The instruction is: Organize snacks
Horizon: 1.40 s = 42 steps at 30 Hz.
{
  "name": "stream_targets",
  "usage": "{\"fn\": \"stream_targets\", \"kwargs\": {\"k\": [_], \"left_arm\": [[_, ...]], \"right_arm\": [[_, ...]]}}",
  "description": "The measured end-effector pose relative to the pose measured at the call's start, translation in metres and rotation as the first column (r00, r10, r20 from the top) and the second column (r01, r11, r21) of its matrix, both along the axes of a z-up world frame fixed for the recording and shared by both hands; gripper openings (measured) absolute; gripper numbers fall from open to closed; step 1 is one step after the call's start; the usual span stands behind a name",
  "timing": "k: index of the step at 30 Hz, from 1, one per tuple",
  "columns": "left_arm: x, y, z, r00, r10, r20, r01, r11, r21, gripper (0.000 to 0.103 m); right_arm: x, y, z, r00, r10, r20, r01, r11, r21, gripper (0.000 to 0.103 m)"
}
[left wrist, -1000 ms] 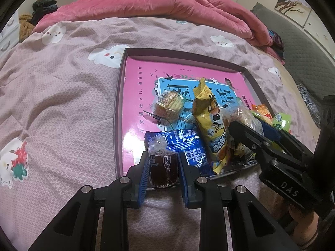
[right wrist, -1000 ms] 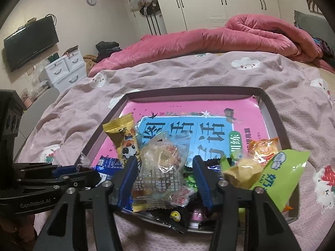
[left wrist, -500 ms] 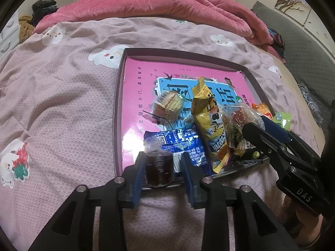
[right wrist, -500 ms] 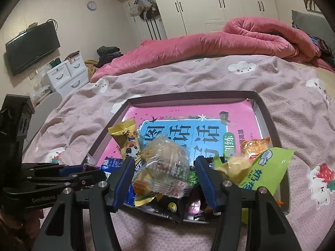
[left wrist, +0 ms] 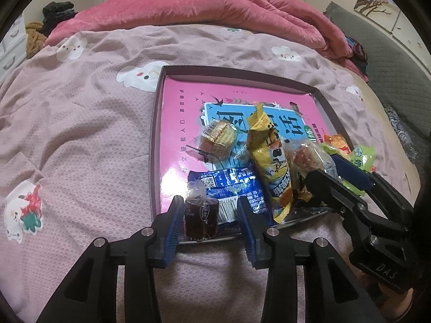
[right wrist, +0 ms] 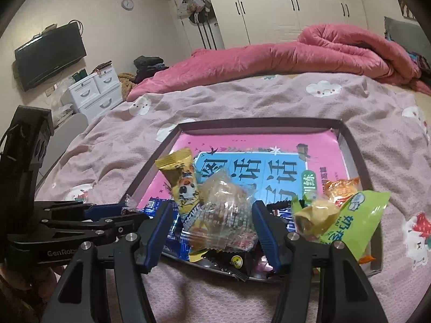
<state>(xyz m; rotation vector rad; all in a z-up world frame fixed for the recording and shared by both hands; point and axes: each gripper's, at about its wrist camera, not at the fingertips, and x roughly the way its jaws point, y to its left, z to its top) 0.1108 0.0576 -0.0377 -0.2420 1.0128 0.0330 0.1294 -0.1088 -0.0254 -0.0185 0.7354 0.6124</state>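
A dark-rimmed tray (left wrist: pixel 155 123) with a pink book cover inside lies on the bed and holds a pile of snacks. My left gripper (left wrist: pixel 208 219) is open over the tray's near edge; a small dark brown wrapped candy (left wrist: pixel 200 216) sits between its fingers, against the left pad and apart from the right one. My right gripper (right wrist: pixel 212 227) is open around a clear-wrapped pastry (right wrist: pixel 223 212) lying on the pile. A yellow packet (left wrist: pixel 268 158) and a blue packet (left wrist: pixel 229 183) lie in between.
A green packet (right wrist: pixel 355 218), an orange packet (right wrist: pixel 340 187) and a clear-wrapped cake (left wrist: pixel 219 137) also lie in the tray. A pink quilt (left wrist: pixel 215 10) is bunched at the bed's far end. White drawers (right wrist: pixel 94 91) and a TV (right wrist: pixel 51 55) stand at left.
Both grippers opened and let go of their snacks. The dark candy and the clear-wrapped pastry now rest at the tray's near edge. Both grippers drew back slightly.
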Motion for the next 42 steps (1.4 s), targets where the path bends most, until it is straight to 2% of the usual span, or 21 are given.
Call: {"fn": "stream_targets", "kwargs": {"k": [4,17,28,35,42], "left_arm": [[-0.001,-0.001,0.005,1.0,-0.003,0.012,0.003,1.0,-0.001,0.047],[-0.007,-0.003,0.021,0.999,-0.002,0.043,0.002,1.0,0.01,0.051],[-0.025,-0.01,0.039,0.998,0.011,0.067,-0.013,0.999,0.029,0.063],[-0.046,-0.024,0.042,0.998,-0.003,0.058,-0.002,0.998,0.069,0.07],[-0.08,-0.038,0.038,0.999,-0.006,0.039,0.003,0.998,0.069,0.073]], "right_arm": [[-0.001,-0.005,0.004,1.0,-0.013,0.004,0.013,1.0,0.011,0.06],[-0.01,-0.017,0.023,0.998,-0.04,0.055,0.038,0.999,0.033,0.061],[-0.031,-0.03,0.039,0.994,-0.068,0.088,0.067,0.998,0.019,0.072],[-0.052,-0.043,0.04,0.99,-0.118,0.08,0.121,0.992,-0.032,0.077],[-0.072,-0.051,0.034,0.987,-0.156,0.041,0.16,0.982,-0.104,0.079]]}}
